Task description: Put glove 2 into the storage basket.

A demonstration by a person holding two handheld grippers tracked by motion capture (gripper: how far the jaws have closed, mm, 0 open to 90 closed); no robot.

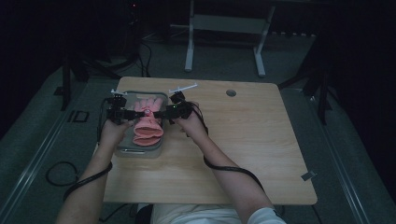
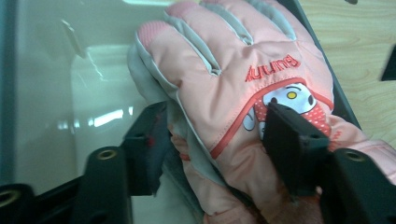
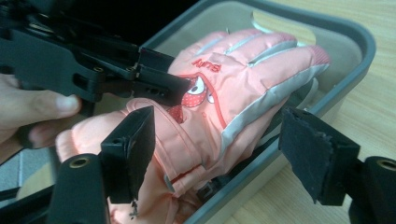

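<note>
Viewed from above, a pink glove (image 1: 147, 122) is lying in a grey tray (image 1: 122, 151) at about ten o'clock on the wooden table (image 1: 243, 140), so placing it there seems nearly done and only letting go appears to be remaining. The left gripper (image 1: 127, 112) is reaching in from nine o'clock, its jaws closing on the glove's near edge and pinching it. The right gripper (image 1: 164, 113) is approaching from three o'clock, its jaws spreading wide around the glove and gripping nothing.
</note>
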